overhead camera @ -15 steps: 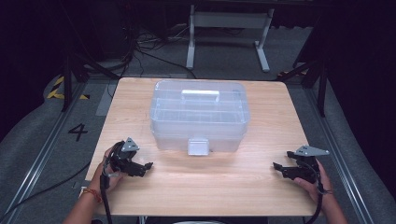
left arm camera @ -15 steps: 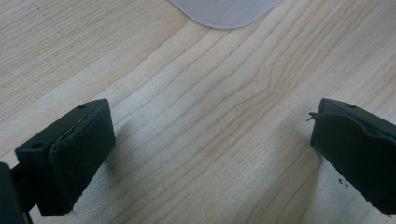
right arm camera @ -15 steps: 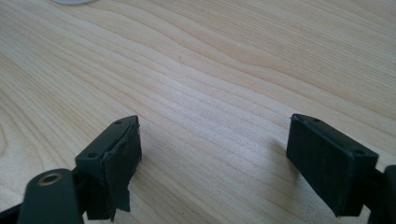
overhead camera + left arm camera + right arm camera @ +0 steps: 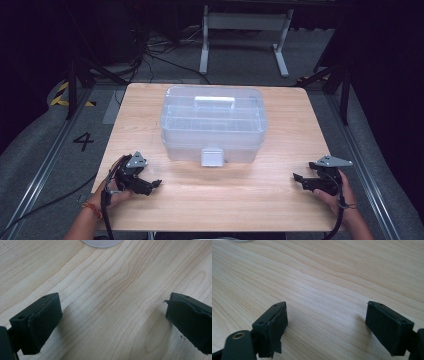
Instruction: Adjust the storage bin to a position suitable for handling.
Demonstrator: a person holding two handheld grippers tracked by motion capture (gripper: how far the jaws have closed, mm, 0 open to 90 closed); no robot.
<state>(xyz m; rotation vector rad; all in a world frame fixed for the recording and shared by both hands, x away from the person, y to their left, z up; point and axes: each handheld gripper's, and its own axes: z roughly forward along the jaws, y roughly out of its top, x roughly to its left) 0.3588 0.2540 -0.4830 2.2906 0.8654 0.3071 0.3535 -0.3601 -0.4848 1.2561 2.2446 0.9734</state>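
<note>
Wooden counter (image 4: 280, 200) carries a clear plastic box (image 4: 214, 122) at its middle, latch facing the person. Left gripper (image 4: 150, 186) and right gripper (image 4: 300, 179) rest near the front corners, jaws wide apart, empty. Uneven pulls could slide the box.

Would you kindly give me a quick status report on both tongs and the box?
Left tongs open, empty, low over the wooden table. Right tongs open, empty. Clear plastic lidded box mid-table, lid on, untouched. Nothing between tongs and box.
</note>
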